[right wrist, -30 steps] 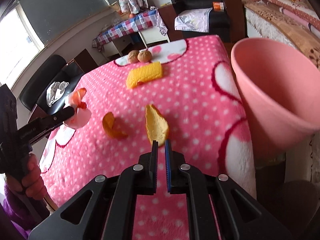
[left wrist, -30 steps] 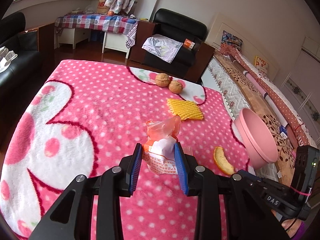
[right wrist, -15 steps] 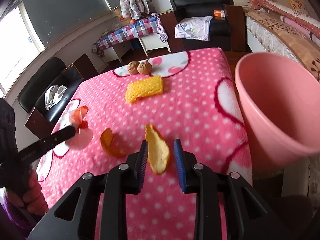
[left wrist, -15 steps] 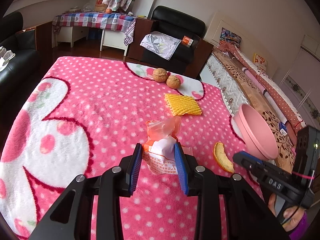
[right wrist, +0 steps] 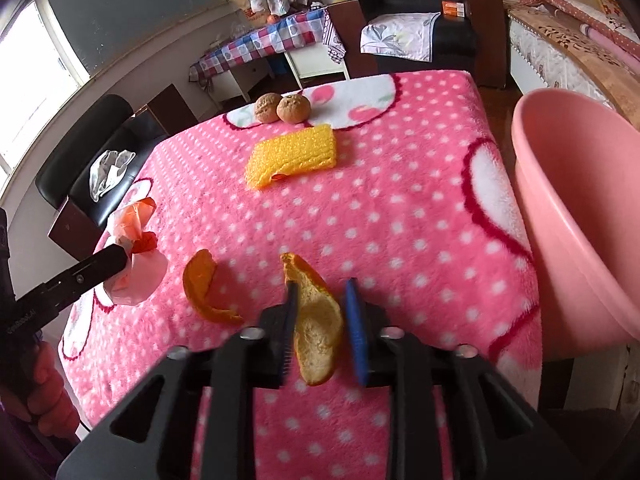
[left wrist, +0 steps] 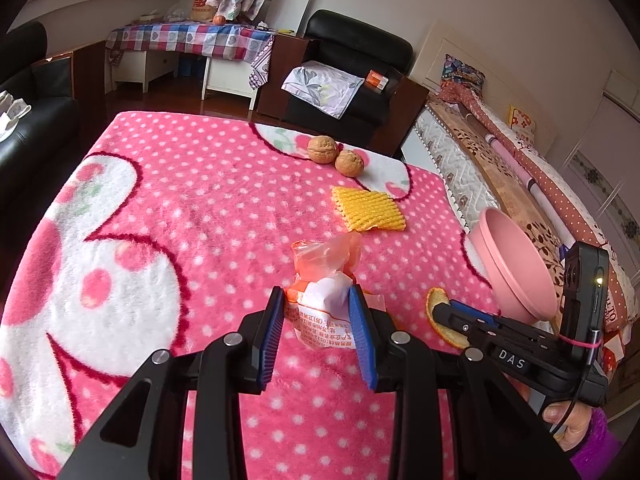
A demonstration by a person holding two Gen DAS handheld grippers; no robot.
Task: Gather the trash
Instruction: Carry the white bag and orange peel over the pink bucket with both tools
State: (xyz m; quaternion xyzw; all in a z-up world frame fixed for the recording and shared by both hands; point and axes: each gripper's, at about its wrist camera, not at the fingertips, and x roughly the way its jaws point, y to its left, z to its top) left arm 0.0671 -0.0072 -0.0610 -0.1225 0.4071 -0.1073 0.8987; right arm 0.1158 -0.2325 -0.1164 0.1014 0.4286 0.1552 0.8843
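My left gripper (left wrist: 318,308) is shut on a crumpled orange-and-white plastic wrapper (left wrist: 326,280), held above the pink spotted blanket (left wrist: 180,208); the wrapper also shows in the right wrist view (right wrist: 134,264). My right gripper (right wrist: 322,312) is open, its jaws on either side of an orange peel (right wrist: 316,320) lying on the blanket. A second orange peel (right wrist: 202,286) lies just left of it. The pink bin (right wrist: 580,216) stands off the table's right edge, and also shows in the left wrist view (left wrist: 516,268).
A yellow foam net (left wrist: 368,208) and two walnuts (left wrist: 336,156) lie toward the far edge. Black armchairs (left wrist: 344,72), a checked-cloth table (left wrist: 192,40) and a bed (left wrist: 520,152) surround the table.
My right gripper has opened and moved forward, so its jaws now straddle the nearer orange peel. My left gripper keeps its hold on the wrapper, shifted slightly.
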